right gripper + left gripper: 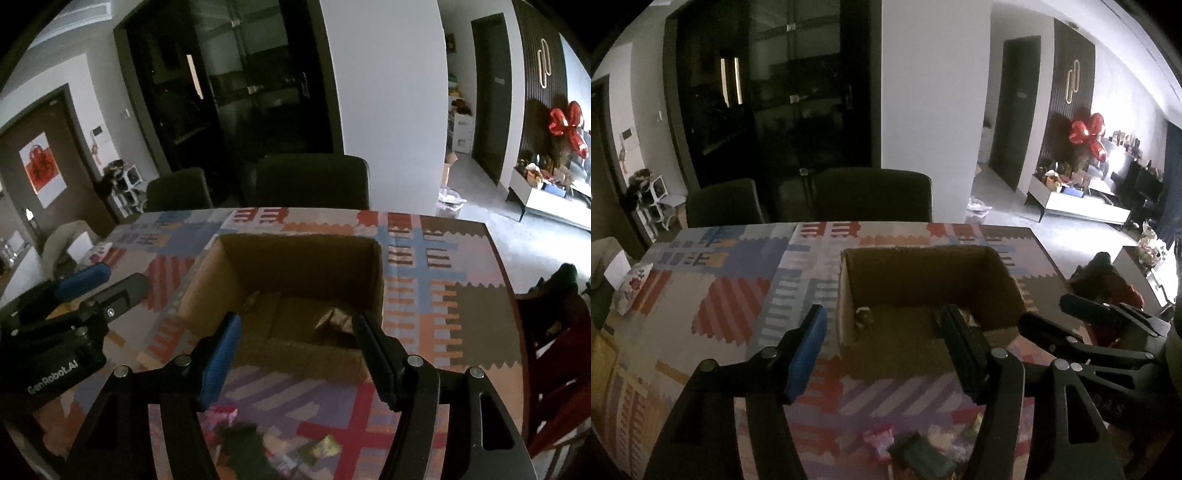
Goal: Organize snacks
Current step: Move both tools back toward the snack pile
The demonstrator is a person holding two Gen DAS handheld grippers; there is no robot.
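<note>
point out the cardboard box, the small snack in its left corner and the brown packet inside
cardboard box [295,243], right wrist view, far wall
small snack [863,316], left wrist view, its middle
brown packet [334,319], right wrist view, its middle

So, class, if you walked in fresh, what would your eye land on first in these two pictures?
The open cardboard box at the middle of the patchwork tablecloth, with two small snacks inside. Near the front edge lie loose snack packets, and both empty grippers, left and right, hang open before the box.

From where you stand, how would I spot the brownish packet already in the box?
Find the open cardboard box on the patchwork tablecloth. Inside, near its right wall, lies a crumpled brownish packet. The only other item inside is smaller and rounder, by the left wall.
</note>
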